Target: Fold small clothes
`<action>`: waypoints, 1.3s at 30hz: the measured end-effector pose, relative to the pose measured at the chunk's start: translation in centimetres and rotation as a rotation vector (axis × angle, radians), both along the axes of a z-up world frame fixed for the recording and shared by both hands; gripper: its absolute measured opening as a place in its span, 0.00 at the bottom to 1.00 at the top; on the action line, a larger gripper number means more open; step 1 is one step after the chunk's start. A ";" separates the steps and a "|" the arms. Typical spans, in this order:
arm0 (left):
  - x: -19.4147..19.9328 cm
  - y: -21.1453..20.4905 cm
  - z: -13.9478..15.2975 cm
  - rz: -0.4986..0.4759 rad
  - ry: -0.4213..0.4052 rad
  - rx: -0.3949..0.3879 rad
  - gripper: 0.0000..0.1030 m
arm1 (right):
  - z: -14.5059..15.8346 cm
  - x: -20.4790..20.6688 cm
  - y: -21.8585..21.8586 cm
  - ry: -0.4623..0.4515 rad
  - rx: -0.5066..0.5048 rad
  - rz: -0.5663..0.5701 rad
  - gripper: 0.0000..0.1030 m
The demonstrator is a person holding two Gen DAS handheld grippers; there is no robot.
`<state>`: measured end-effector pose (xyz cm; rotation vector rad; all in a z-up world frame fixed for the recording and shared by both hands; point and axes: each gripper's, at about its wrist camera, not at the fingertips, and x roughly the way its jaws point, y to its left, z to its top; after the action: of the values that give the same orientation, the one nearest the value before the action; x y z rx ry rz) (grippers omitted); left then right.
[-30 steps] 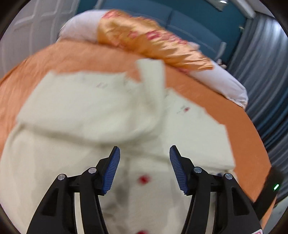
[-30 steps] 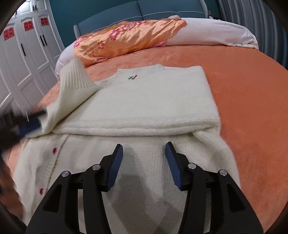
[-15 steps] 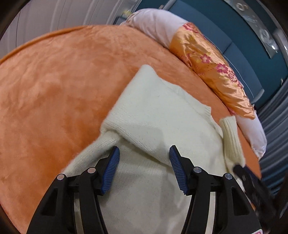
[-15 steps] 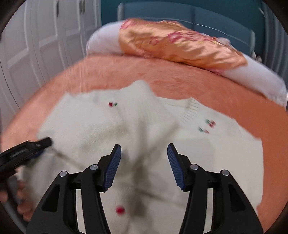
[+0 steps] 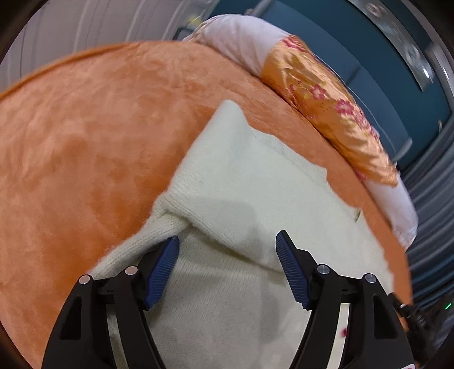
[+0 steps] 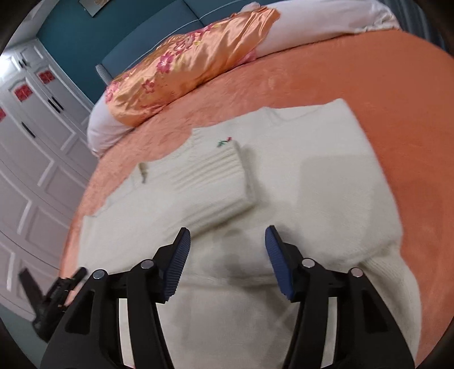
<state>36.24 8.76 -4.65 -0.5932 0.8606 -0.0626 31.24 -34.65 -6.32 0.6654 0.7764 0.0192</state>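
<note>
Left tongs (image 5: 227,249): jaws opening, well apart, nothing between the blue pads (image 5: 161,269); they hang over the cream knit cardigan (image 5: 255,184), tilted downward toward its left folded edge. A twisted ridge of knit runs just beside the left pad at 10 o'clock, not clamped.

Right tongs (image 6: 227,247): jaws apart, nothing between them, also angled down over the cardigan's middle. A dark shadow lies on the knit under the gap.

Task state, judged: both sleeves look folded in across the body. The ribbed cuff (image 6: 215,184) lies flat on top at 12 o'clock from the right tongs, near a small embroidered flower (image 6: 224,142). The right side edge forms a clean fold at 2 o'clock. Left to do, probably: fold the lower half up over the upper, then tidy. The hem end sits under the tongs and is mostly hidden, so I cannot tell how flat it lies.

Farther out: the cardigan rests on the orange bedspread (image 5: 85,142). Beyond it at 12 to 1 o'clock, an orange floral pillow (image 6: 193,65) on a white pillow (image 6: 312,25), then the teal headboard (image 6: 136,45). White wardrobe doors (image 6: 37,127) at 9 o'clock.
</note>
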 end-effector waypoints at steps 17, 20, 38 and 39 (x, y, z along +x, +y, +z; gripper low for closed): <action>3.2 0.5 0.4 -0.016 0.030 0.155 0.10 | -2.6 2.2 0.4 0.051 -0.108 0.060 0.08; 1.9 0.3 -0.7 -0.002 -0.051 0.172 0.14 | -1.1 1.6 0.1 -0.002 -0.088 0.026 0.11; 0.9 1.3 -1.8 0.004 -0.149 0.080 0.15 | 3.8 14.5 24.1 -0.118 -0.406 0.627 0.46; 0.9 1.4 -1.9 0.004 -0.153 0.077 0.15 | 3.3 15.5 25.6 -0.113 -0.425 0.645 0.46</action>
<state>37.15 10.15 -6.55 -0.5110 0.7105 -0.0702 46.71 -9.10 -3.05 -0.0072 0.8256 0.4639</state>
